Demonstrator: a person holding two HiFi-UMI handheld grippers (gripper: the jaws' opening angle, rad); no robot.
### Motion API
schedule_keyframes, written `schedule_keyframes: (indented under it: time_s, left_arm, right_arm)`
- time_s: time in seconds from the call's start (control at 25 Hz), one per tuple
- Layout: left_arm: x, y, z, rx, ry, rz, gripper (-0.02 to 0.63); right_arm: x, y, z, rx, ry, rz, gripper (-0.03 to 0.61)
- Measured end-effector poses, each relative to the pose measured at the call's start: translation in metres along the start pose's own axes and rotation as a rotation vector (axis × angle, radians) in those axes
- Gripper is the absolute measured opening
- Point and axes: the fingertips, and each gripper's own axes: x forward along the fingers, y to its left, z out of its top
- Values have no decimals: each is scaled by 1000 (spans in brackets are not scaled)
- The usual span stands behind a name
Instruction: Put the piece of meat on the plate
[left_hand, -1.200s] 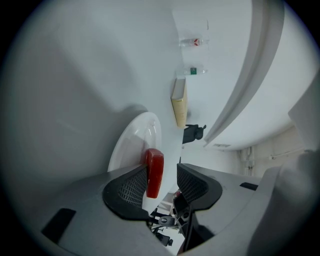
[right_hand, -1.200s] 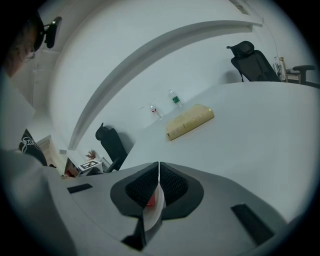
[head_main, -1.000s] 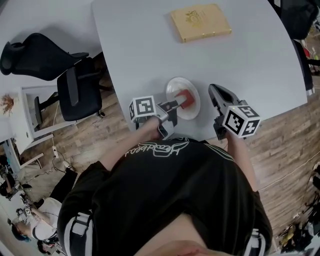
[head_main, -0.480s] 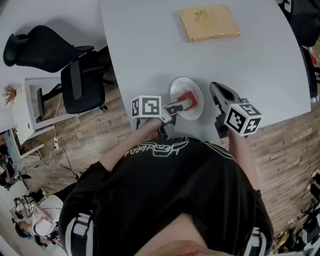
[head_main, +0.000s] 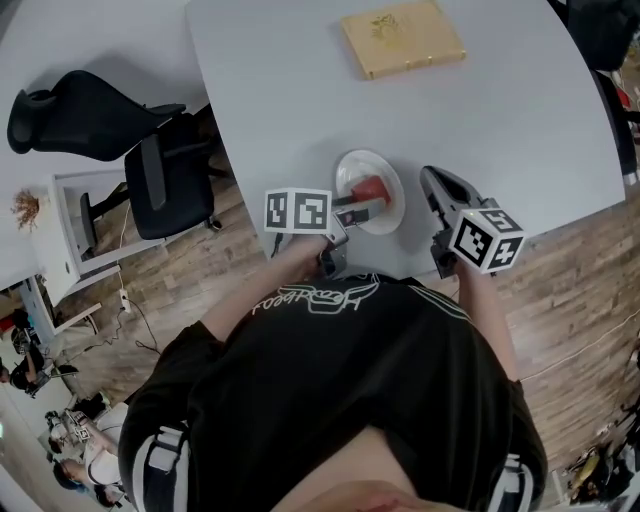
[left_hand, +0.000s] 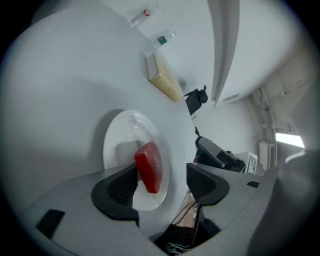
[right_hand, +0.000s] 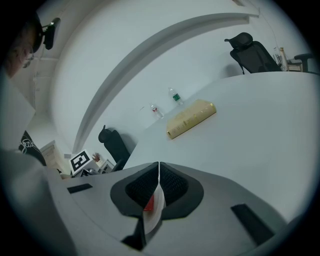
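Two tongs: the left tongs (left_hand: 162, 184) are released, and their jaws have just been opening with the piece of meat (left_hand: 149, 167) between them. The right tongs (right_hand: 159, 186) are clenched on nothing, pads flat against each other.
Meat's place: the piece of meat lies on the plate (left_hand: 117, 145), which sits on the bench (head_main: 300, 90) close to the person's edge.
Pads: in the left gripper view, the 9 o'clock pad sits right against the meat, and I cannot tell whether it touches. The 3 o'clock pad stands well apart from it.
Key relation: from the left tongs the meat lies ahead at 12 o'clock, off-centre toward the 9 o'clock pad.
Long axis: it runs roughly from 12 to 6 o'clock in the left gripper view, along the jaws and not across them.
Nearer hand: the left. In the head view it reaches the plate from 8 o'clock. The right tongs wait just beside the rim at 4 o'clock, clear of the meat.
Step, as judged: the placing looks done. What remains is drawing the left tongs back toward 6 o'clock.
Risk, as judged: the near pad could drag the meat along as it leaves.
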Motion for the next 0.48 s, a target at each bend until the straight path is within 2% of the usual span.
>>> schedule_keyframes:
  time_s: [0.32,0.4,0.48]
  left_arm:
    - [-5,9,-9,409,77,174,331]
    - [-8,10,-9,487,83,207,331]
    - [-11,11,-10,521,86,218,331]
  right_arm:
    - [-16,4,-17,21,-19,-22,14]
    - [-18,7,-19,20,-20,-25,14]
    - [-19,11,-20,18,-25,-25,14]
